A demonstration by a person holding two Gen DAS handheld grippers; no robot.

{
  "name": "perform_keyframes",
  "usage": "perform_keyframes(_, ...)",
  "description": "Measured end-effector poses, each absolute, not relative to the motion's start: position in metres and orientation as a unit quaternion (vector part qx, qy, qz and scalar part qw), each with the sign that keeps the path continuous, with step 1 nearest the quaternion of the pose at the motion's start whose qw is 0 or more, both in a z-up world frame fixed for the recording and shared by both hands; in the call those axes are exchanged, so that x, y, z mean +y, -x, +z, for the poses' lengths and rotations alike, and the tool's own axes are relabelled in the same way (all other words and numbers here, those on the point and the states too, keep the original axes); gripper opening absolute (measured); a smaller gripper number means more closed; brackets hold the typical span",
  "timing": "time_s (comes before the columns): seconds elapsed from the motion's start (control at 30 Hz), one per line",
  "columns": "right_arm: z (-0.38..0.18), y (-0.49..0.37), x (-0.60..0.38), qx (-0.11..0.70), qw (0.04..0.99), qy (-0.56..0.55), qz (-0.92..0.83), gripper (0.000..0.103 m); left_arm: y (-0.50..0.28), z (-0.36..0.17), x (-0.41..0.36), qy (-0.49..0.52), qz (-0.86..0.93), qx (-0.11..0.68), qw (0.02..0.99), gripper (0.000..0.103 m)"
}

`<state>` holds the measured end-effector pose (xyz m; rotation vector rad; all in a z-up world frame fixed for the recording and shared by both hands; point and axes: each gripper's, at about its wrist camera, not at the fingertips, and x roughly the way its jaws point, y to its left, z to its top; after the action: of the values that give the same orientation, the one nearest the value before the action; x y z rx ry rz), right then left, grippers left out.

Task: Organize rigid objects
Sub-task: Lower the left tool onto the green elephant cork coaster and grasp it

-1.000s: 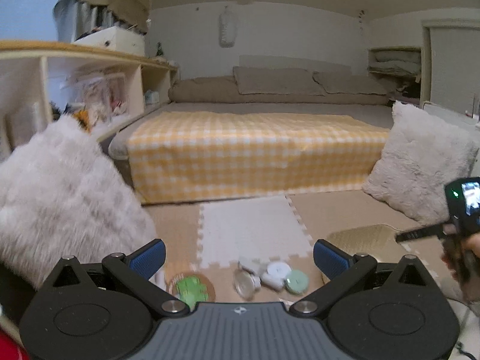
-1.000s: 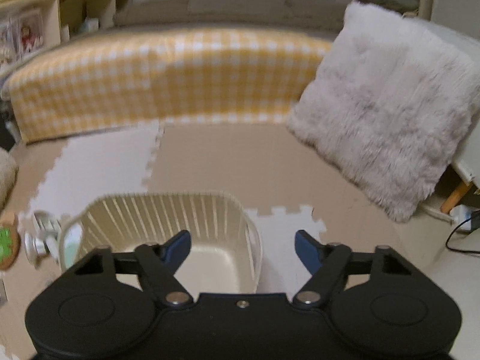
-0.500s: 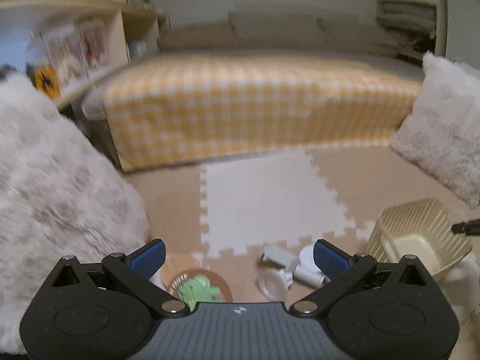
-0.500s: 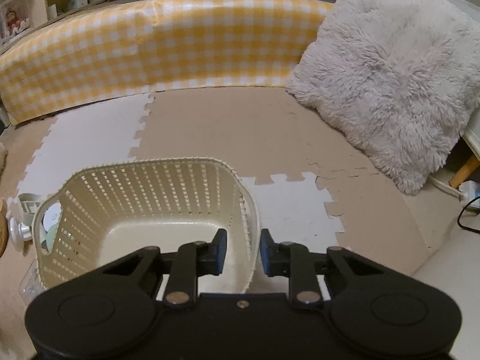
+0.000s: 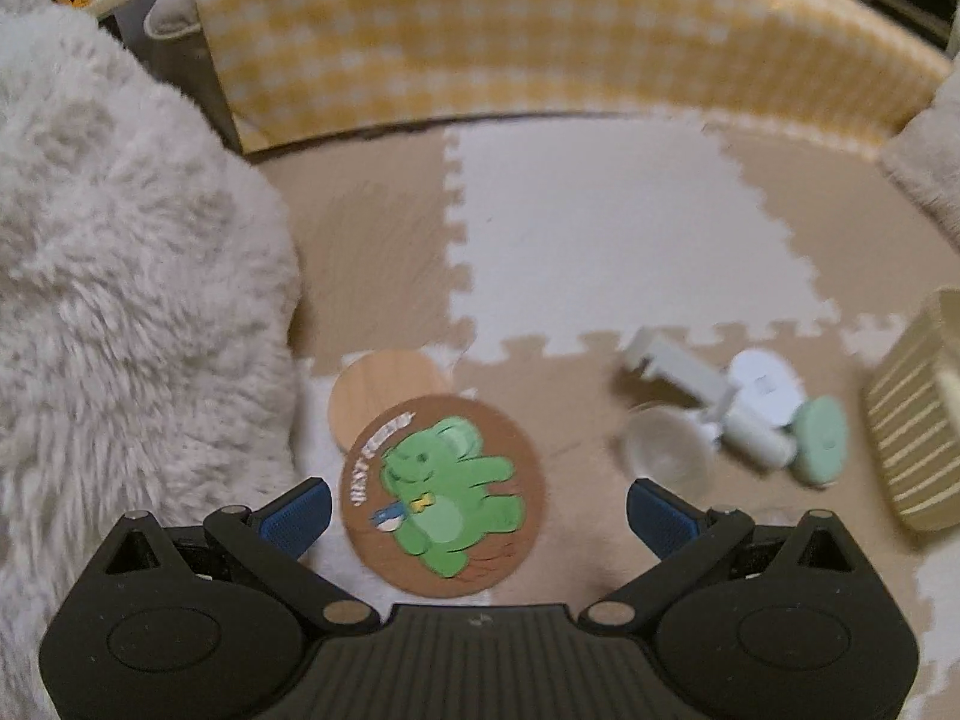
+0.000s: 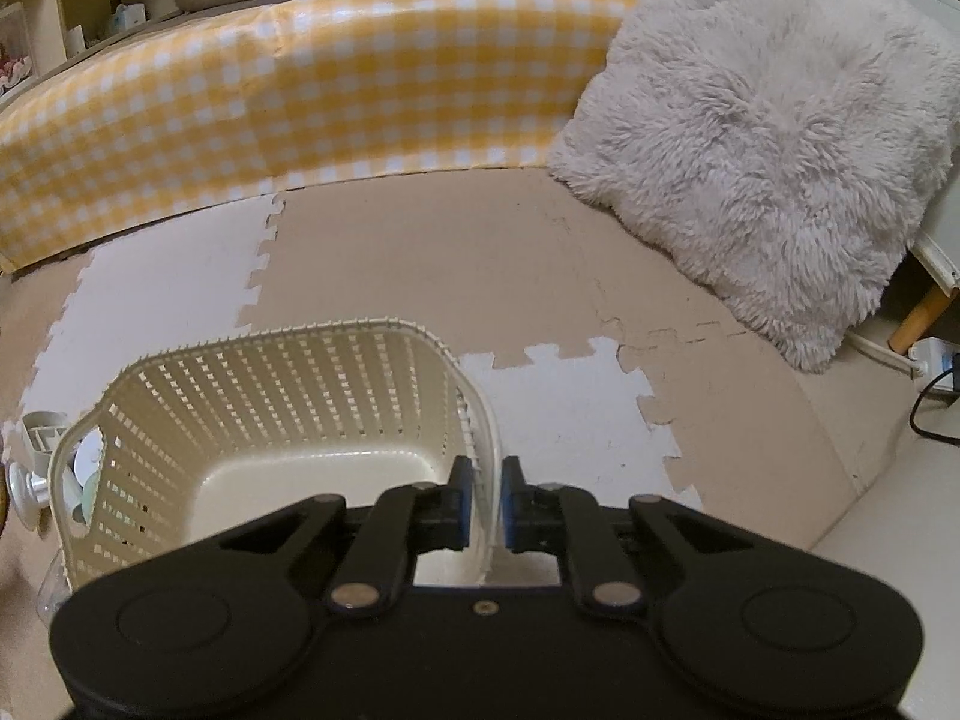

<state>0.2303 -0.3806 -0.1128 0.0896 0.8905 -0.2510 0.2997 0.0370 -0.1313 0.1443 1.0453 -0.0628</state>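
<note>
Coasters, a printed one (image 5: 443,491) overlapping a plain wooden one (image 5: 384,393), lay on the mat between the wide-open, empty jaws of the left gripper (image 5: 477,519), with a clutter of small items (image 5: 735,420) at about two o'clock from them. Off at three o'clock stood the cream basket (image 6: 288,420), its right-hand wall pinched by the right gripper (image 6: 482,504), whose jaws had just been closing. I judged the thin flat coaster could slip off the pads, and that the one-sided grip might tip the light basket.

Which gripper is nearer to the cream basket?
Right. The right gripper is shut on the near wall of the cream basket. The left gripper hangs open over a round elephant coaster, the basket off to its right.
</note>
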Motion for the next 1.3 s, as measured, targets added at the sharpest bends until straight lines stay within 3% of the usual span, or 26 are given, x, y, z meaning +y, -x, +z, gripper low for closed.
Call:
perform_keyframes(0.7, -0.112, -0.232, -0.38, 0.438, 0.89, -0.041, -0.119, 0.01, -0.329, -0.176, 0.052, -0.046, 0.021, 0.532, 0.845, 0.103)
perform_keyframes(0.9, -0.112, -0.233, -0.381, 0.439, 0.89, -0.046, -0.118, 0.01, -0.329, -0.176, 0.044, -0.067, 0.01, 0.53, 0.845, 0.094)
perform_keyframes(1.1, -0.111, -0.231, -0.381, 0.44, 0.89, -0.049, -0.11, 0.009, -0.328, -0.164, 0.049, -0.064, 0.033, 0.525, 0.848, 0.068)
perform_keyframes(1.3, -0.108, -0.227, -0.38, 0.444, 0.889, -0.056, -0.102, 0.008, -0.326, -0.159, 0.057, -0.047, 0.04, 0.53, 0.846, 0.058)
